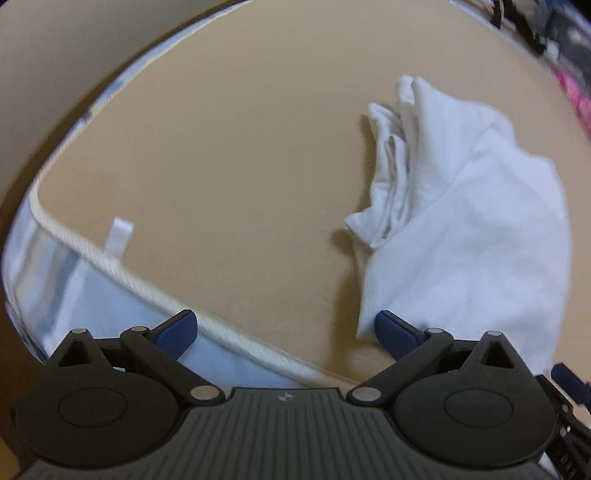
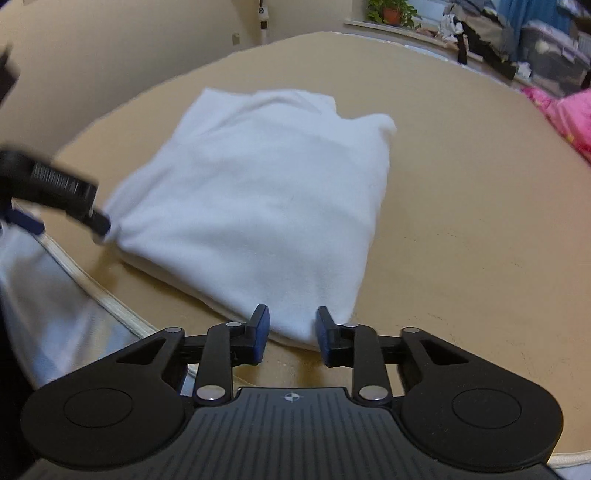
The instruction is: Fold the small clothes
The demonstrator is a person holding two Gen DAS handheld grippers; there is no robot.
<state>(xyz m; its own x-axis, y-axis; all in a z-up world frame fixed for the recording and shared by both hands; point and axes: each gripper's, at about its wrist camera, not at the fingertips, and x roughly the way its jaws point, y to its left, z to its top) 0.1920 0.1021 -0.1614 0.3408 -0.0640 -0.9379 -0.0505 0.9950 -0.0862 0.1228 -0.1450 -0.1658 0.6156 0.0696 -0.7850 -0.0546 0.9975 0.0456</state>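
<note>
A white folded garment (image 2: 266, 199) lies on the tan mattress (image 2: 461, 221). In the left wrist view the garment (image 1: 461, 229) fills the right side, with bunched folds at its far left edge. My left gripper (image 1: 286, 334) is wide open and empty, its right pad at the garment's near corner. My right gripper (image 2: 291, 338) is open, its blue pads on either side of the garment's near edge, nothing clamped. The left gripper also shows in the right wrist view (image 2: 55, 195), blurred, at the garment's left corner.
The mattress has a white corded edge (image 1: 110, 258) with a small white tag (image 1: 120, 234). Pink fabric (image 2: 569, 118) lies at the far right. Piled clothes and a potted plant (image 2: 391, 13) stand beyond the mattress. A beige wall (image 2: 110, 55) is at left.
</note>
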